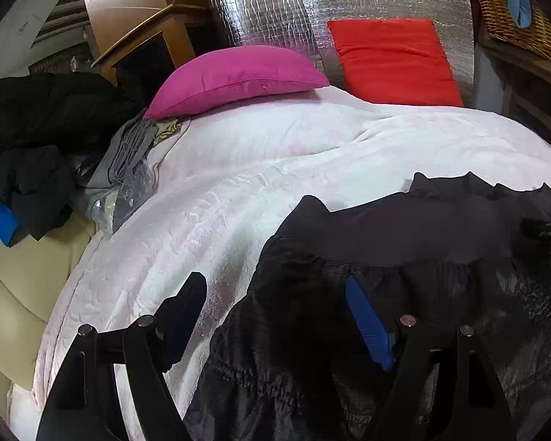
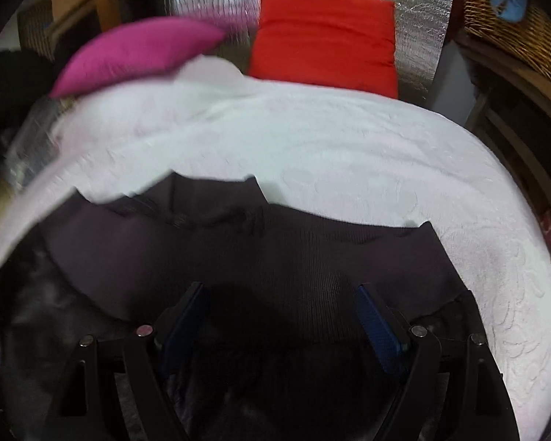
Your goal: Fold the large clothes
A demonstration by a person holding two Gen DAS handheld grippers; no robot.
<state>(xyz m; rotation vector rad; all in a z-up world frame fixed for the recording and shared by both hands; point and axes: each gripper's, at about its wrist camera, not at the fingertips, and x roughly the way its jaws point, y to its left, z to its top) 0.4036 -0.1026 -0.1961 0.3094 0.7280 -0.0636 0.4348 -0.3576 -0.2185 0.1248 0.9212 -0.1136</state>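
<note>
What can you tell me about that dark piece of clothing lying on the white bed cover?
The dark garment is a black jacket lying spread on the white bedspread. A smooth ribbed band with jagged corners runs along its far edge; nearer the cameras the shinier fabric gathers into puckered seams. Both grippers stand open over it, neither pinching it.

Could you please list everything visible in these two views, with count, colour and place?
garment: one, dark, near bed edge
bedspread: one, white, covering bed
pillow: one, magenta, bed head left
cushion: one, red, against foil
foil sheet: one, silver, behind bed
basket: one, wicker, far right
clothes pile: black and grey, left of bed
left tool: open, over garment edge
right tool: open, over garment
</note>
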